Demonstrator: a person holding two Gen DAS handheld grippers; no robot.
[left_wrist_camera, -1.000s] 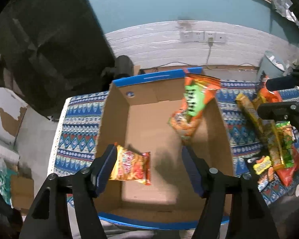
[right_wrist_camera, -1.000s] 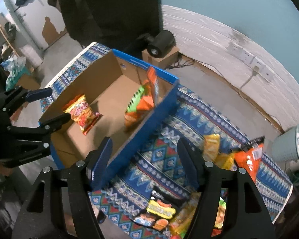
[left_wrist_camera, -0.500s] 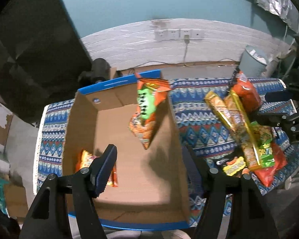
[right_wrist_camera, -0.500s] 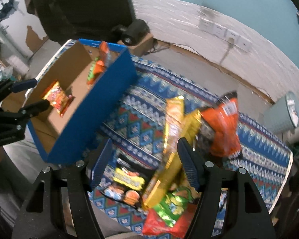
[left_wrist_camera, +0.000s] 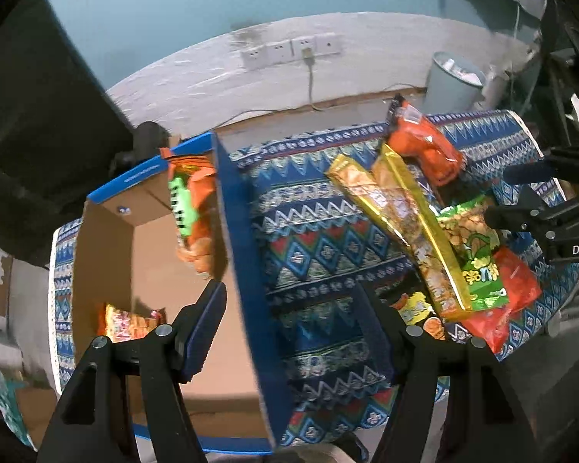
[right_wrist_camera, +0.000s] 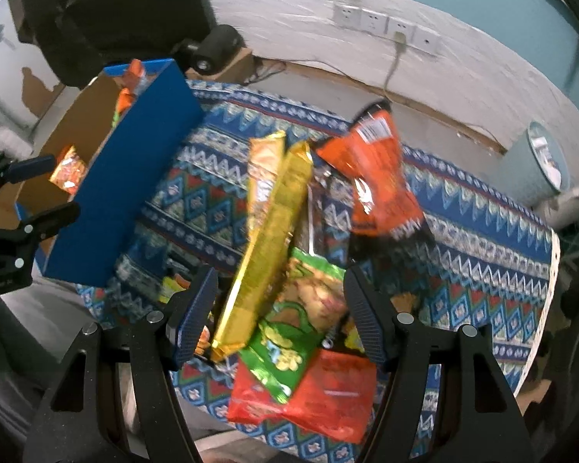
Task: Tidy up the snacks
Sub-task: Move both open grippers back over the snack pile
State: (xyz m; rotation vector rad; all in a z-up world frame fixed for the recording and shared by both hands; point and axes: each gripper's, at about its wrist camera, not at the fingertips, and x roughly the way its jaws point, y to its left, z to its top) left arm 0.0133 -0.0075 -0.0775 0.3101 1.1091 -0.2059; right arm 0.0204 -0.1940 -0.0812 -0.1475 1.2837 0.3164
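Both tools released above a snack pile and a cardboard box on a patterned tabletop.

The left tool [left_wrist_camera: 289,332] is held with jaws apart, gripping nothing, astride the blue wall of the cardboard box [left_wrist_camera: 243,270]; a green-and-orange bag [left_wrist_camera: 191,208] at 11 o'clock and a small orange packet [left_wrist_camera: 129,322] at 9 o'clock are seen inside. The right tool [right_wrist_camera: 280,316] is held open over the pile: a gold packet [right_wrist_camera: 274,227] at 12 o'clock, a green bag [right_wrist_camera: 301,316] between the jaws untouched, a red bag [right_wrist_camera: 320,393] at 6 o'clock, an orange bag [right_wrist_camera: 378,177] at 1 o'clock.
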